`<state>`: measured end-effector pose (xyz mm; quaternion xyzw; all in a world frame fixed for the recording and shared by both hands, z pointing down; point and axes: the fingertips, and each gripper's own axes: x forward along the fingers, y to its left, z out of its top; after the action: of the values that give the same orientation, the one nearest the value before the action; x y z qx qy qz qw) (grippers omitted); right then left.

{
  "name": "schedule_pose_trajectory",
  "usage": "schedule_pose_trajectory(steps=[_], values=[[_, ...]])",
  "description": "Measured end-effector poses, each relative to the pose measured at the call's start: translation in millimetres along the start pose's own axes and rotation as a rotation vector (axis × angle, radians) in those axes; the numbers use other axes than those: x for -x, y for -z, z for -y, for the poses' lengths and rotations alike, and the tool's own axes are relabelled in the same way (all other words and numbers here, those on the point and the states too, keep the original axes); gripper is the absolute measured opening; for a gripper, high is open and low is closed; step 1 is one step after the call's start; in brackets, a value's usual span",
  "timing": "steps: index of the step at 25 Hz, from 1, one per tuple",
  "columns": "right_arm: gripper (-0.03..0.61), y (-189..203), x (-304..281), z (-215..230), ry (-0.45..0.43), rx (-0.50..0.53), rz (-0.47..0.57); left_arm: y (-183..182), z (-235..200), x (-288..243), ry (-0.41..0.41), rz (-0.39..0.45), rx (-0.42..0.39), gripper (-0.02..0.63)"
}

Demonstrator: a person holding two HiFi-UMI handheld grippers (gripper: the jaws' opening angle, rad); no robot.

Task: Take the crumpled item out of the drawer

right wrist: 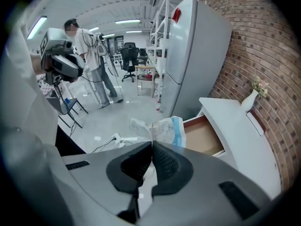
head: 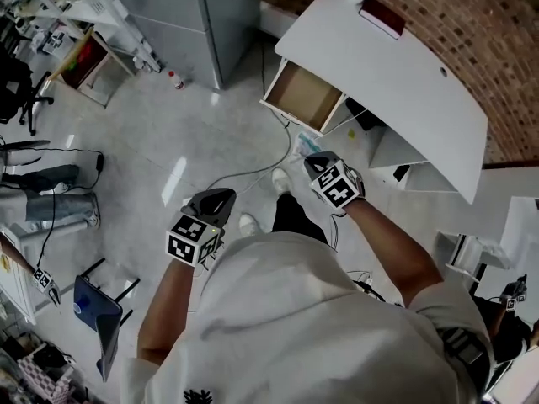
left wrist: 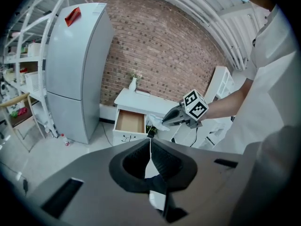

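Note:
The crumpled item (right wrist: 162, 127), a white wad with pale blue print, hangs in the air outside the drawer, pinched in my right gripper (right wrist: 152, 143), which is shut on it. In the head view the crumpled item (head: 303, 145) sticks out past my right gripper (head: 314, 161), just in front of the open wooden drawer (head: 301, 93). The drawer's (right wrist: 205, 136) inside looks bare. My left gripper (head: 221, 200) hovers over the floor, further from the drawer, shut with nothing between its fingers. The left gripper view shows the right gripper (left wrist: 165, 121) with the crumpled item (left wrist: 154, 122).
The drawer belongs to a white cabinet (head: 396, 74) against a brick wall, with a white vase (right wrist: 249, 99) on top. A grey fridge (left wrist: 77, 69) stands left of it. Cables (head: 253, 171) run over the floor. A person (right wrist: 91, 55) and chairs stand further back.

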<state>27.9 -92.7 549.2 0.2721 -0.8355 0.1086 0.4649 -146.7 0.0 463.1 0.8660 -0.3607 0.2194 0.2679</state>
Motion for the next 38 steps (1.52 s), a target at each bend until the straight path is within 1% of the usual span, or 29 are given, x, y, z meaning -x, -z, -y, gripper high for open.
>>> schedule_pose_trajectory(steps=[3, 6, 14, 23, 35, 38], values=[[0.029, 5, 25, -27, -0.011, -0.006, 0.009, 8, 15, 9, 0.012, -0.007, -0.015, 0.028], [0.029, 8, 45, -51, -0.015, -0.016, 0.025, 16, 25, 19, 0.023, 0.000, -0.013, 0.028], [0.029, 15, 75, -101, -0.033, -0.024, 0.037, 37, 37, 43, 0.030, 0.006, -0.009, 0.028], [0.029, 12, 88, -124, -0.027, -0.003, 0.057, 51, 40, 56, 0.021, 0.024, 0.001, 0.028], [0.029, 5, 92, -132, -0.025, 0.030, 0.082, 60, 40, 65, -0.007, 0.034, 0.020, 0.028], [0.029, 2, 94, -137, -0.027, 0.022, 0.084, 65, 40, 69, -0.009, 0.035, 0.029, 0.028]])
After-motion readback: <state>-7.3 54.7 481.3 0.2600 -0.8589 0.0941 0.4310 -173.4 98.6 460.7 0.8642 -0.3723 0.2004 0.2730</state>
